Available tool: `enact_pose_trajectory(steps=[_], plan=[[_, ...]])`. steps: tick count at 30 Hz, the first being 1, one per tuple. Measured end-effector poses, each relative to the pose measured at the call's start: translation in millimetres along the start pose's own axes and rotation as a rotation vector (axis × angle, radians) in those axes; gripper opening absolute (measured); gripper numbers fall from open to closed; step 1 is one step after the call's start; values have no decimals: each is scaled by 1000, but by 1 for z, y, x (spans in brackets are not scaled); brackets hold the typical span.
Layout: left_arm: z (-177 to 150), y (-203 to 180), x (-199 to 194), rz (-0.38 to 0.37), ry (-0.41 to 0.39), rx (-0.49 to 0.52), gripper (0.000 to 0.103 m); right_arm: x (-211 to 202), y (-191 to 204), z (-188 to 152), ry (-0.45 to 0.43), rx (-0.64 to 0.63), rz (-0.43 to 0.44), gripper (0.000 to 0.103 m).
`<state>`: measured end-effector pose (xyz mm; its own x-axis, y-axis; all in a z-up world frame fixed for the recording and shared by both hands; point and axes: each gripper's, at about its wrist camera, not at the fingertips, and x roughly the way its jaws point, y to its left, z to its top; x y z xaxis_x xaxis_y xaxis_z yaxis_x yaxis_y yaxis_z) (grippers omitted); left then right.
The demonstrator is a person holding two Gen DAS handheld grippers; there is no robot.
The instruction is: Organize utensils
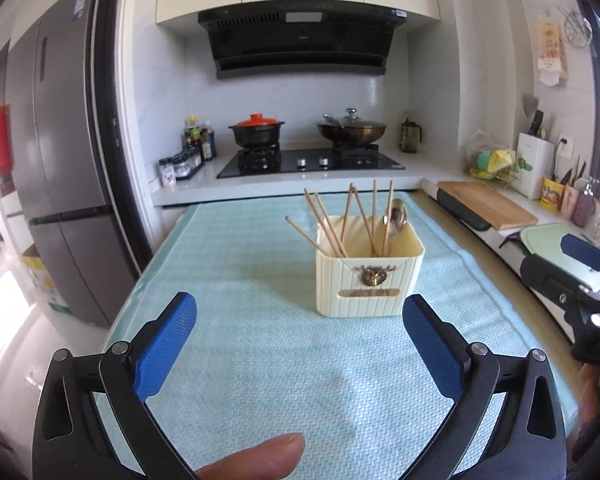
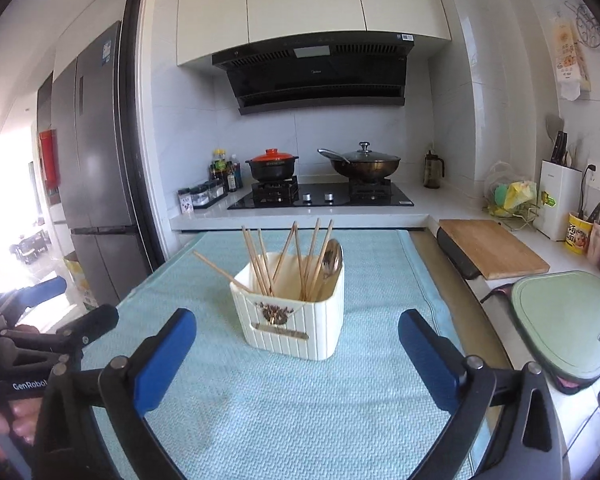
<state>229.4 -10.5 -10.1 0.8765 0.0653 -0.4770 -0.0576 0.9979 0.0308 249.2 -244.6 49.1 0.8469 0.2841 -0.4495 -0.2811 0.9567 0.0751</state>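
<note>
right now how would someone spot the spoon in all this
Find the blue cloth in front of the stove; a cream holder stands on it. The spoon leans at its right side, the only shiny metal piece among wooden chopsticks.

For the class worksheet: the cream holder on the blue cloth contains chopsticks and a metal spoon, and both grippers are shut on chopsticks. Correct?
Not quite. Both views show the left gripper and right gripper open and empty. The cream holder on the blue cloth does contain chopsticks and a metal spoon.

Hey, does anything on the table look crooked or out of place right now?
One chopstick leans far out over the left rim of the cream utensil holder, much flatter than the other chopsticks, which stand nearly upright beside the metal spoon. Nothing looks spilled or damaged.
</note>
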Motion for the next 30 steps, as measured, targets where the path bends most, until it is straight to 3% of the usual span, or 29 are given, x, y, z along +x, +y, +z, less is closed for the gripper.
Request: enact_pose_trajectory(steps=[5,13,30], plan=[[0,4,-10,0,9,-32,103,-10,15,0,8,-56,-6,103],[5,9,-18,34,17,-49,103,-22,22,6,-7,-59,-10,103],[3,7,-22,27,31,-44,103,-38,37,8,-4,-88,-3,103]])
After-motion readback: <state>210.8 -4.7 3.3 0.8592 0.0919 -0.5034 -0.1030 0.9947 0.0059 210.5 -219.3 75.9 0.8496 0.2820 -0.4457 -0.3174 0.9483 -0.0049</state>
